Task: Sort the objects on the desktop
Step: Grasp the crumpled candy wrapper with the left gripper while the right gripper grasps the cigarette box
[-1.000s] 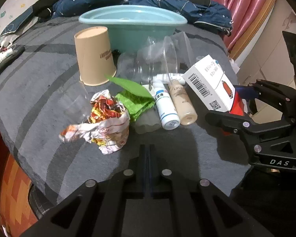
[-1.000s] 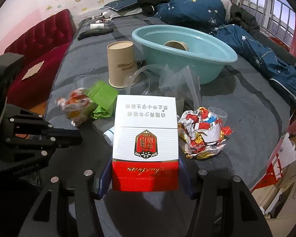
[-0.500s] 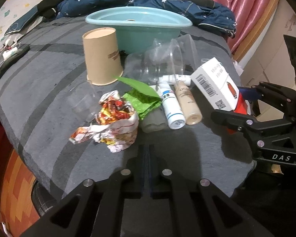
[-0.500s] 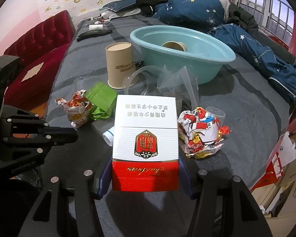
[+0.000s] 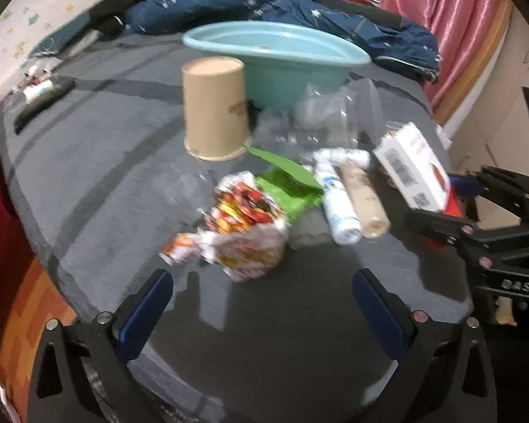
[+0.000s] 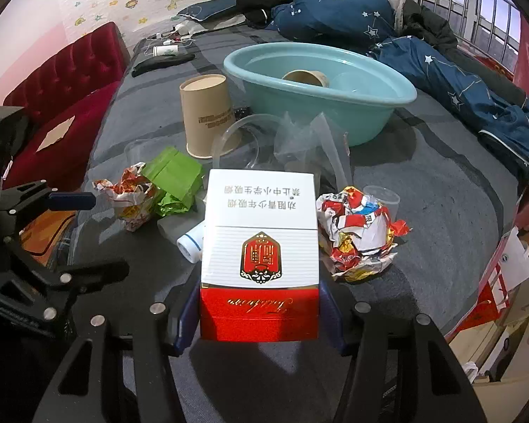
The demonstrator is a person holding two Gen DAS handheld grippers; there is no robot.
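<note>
Closest to us, the right gripper (image 6: 259, 313) is clamped on a red & white carton (image 6: 259, 257), blue pads pressed against both sides of its red lower end, carton lifted off the grey bed cover (image 6: 441, 183). In the left wrist view we see the same carton (image 5: 411, 171) tilted, w/ a barcode on its side, at the right edge of the pile.

The left gripper (image 5: 261, 312) has just been opening; its jaws now stand wide apart w/ nothing between them, only bare cover. It hangs just short of a crumpled red/yellow wrapper (image 5: 239, 225), not touching it.

Next out we see a green packet (image 5: 285, 185) touching that wrapper, then two small bottles lying side by side: a white one (image 5: 336, 202) & a beige one (image 5: 365, 201). A third small white bottle (image 5: 342, 157) lies across their far ends. Right of the carton in the right wrist view sits a second crumpled wrapper (image 6: 359, 236) w/ a clear plastic cup (image 6: 382, 195) just behind it.

Further back there's crumpled clear plastic (image 6: 299, 141) & an upside-down tan paper cup (image 5: 213, 107). Behind those is the teal basin (image 6: 377, 105), w/ another paper cup (image 6: 306, 78) lying in it. Farthest off, a dark blue star-print quilt (image 6: 342, 10) is heaped at the far end.
</note>
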